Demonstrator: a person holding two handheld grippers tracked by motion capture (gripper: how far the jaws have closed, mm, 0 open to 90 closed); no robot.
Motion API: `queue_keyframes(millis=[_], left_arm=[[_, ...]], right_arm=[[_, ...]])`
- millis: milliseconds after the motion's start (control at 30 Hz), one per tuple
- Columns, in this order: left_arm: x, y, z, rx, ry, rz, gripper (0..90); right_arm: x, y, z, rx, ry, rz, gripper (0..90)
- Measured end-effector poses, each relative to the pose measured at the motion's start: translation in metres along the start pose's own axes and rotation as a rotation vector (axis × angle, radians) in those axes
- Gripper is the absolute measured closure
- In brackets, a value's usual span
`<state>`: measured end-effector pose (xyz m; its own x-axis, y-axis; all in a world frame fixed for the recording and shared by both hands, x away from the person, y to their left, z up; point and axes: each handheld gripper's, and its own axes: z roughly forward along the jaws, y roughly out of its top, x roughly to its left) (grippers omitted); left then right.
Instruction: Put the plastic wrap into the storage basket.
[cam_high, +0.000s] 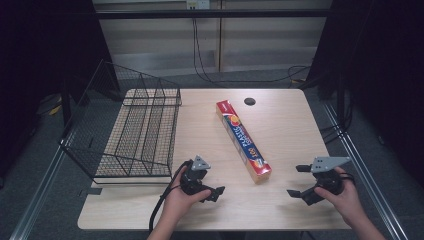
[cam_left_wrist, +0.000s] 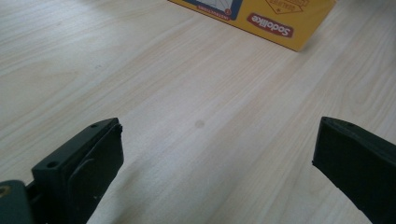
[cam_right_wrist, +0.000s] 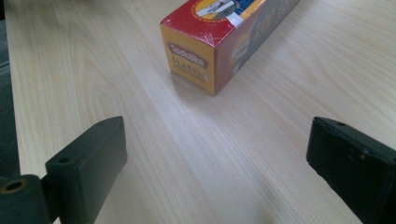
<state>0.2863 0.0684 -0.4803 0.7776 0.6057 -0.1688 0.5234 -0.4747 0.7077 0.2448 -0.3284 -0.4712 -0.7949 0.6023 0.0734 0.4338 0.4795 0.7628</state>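
The plastic-wrap box (cam_high: 243, 140) lies mid-table, long axis running diagonally from the far edge toward the near-right corner — its near end sits between my grippers. Left gripper (cam_high: 214, 194) and right gripper (cam_high: 299, 181) both gape empty, with the right slightly nearer.

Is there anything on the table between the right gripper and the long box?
No, just bare wooden table lies between the open right gripper and the near end of the plastic wrap box, as the right gripper view shows.
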Motion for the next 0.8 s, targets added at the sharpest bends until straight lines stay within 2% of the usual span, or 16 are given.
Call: queue_keyframes(millis=[33, 200, 300, 400, 533, 633, 733, 800], left_arm=[[0.0, 0.001, 0.0, -0.011, -0.003, -0.012, 1.6], [0.002, 0.005, 0.0, 0.018, -0.015, -0.031, 1.5], [0.002, 0.008, 0.001, 0.018, -0.013, -0.052, 1.3], [0.004, 0.014, 0.003, 0.017, -0.024, -0.069, 1.1], [0.005, 0.024, 0.006, 0.025, -0.026, -0.079, 1.1], [0.009, 0.034, 0.008, 0.036, -0.044, -0.094, 1.1], [0.012, 0.044, 0.01, 0.03, -0.034, -0.124, 1.0], [0.014, 0.048, 0.01, 0.042, -0.033, -0.125, 1.0]], right_arm=[[-0.001, -0.001, -0.001, -0.002, -0.001, 0.002, 5.3], [-0.002, -0.004, -0.008, -0.022, -0.024, 0.016, 4.9], [-0.002, -0.005, -0.01, -0.027, -0.022, 0.03, 4.9], [-0.003, -0.007, -0.012, -0.04, -0.045, 0.047, 4.7], [-0.001, -0.007, -0.013, -0.031, -0.051, 0.035, 4.8], [0.0, -0.006, -0.011, -0.022, -0.04, 0.03, 5.0], [-0.001, -0.006, -0.009, -0.013, -0.033, 0.017, 5.0], [-0.001, -0.006, -0.009, -0.008, -0.033, 0.018, 5.1]])
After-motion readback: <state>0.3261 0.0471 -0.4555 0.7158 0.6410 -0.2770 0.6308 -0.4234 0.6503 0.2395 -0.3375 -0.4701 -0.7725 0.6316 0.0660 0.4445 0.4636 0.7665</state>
